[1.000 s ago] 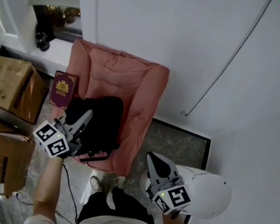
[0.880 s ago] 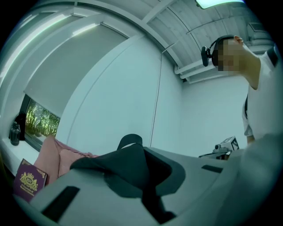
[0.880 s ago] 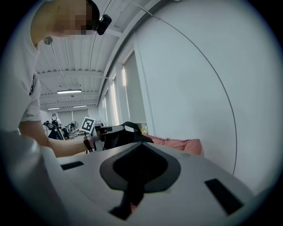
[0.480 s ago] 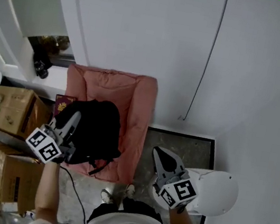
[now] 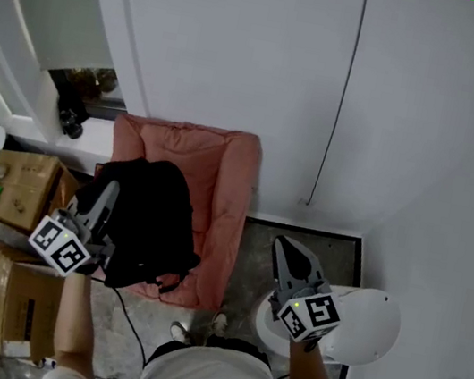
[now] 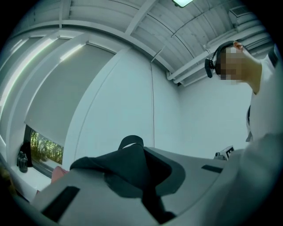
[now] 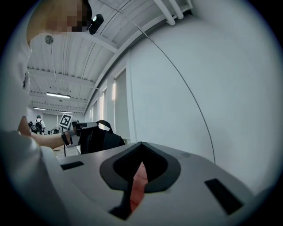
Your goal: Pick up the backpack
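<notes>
Backpack (image 5: 145, 222) hangs under the left tongs (image 5: 110, 191), which are squeezed tight on black cloth by the bag's top loop (image 6: 131, 141). The bag looks lifted off the pink chair (image 5: 225, 182) just past the left tongs, so I think the pick-up is nearly done. The right tongs (image 5: 286, 249) are closed too, with nothing in them, well apart from the bag. Only lifting it clear of the chair looks left.

Quick count: one black backpack (image 5: 154, 224), one pink armchair (image 5: 231, 183), two cardboard boxes at the left edge, upper box (image 5: 15, 186) and lower box (image 5: 9, 298). A left hand-held gripper (image 5: 107, 193) and a right hand-held gripper (image 5: 288, 248) makes two. One wall cable (image 5: 340, 93) too.
</notes>
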The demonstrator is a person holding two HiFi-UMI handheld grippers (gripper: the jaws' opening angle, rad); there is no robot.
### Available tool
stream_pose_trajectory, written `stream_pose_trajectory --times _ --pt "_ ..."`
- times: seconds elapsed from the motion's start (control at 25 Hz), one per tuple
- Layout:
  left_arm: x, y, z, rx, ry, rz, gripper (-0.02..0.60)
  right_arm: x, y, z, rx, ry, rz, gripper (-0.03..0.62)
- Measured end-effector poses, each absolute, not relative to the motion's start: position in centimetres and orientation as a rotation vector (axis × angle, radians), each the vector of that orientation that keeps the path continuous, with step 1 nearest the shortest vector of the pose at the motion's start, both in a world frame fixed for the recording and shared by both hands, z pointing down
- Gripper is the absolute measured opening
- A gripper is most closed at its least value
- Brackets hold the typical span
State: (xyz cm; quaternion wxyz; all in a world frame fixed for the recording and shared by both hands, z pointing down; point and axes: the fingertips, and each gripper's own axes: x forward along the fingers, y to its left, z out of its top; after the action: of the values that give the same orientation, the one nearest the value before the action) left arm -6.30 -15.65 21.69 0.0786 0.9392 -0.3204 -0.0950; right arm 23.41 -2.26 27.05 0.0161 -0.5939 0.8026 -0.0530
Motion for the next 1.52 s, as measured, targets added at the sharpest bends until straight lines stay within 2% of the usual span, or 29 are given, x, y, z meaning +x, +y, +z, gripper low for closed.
stream_pose_trajectory --times 0.72,1.52 --pt "-12.9 -10.9 18.0 2.756 -1.327 -0.385 0.02 25.8 -3.7 25.0 -1.871 2.441 -0.115 0.021" --pt "-20.0 -6.1 19.6 2.584 -1.638 -0.432 0.02 26.1 -7.4 22.6 -1.932 2.408 -0.059 0.021"
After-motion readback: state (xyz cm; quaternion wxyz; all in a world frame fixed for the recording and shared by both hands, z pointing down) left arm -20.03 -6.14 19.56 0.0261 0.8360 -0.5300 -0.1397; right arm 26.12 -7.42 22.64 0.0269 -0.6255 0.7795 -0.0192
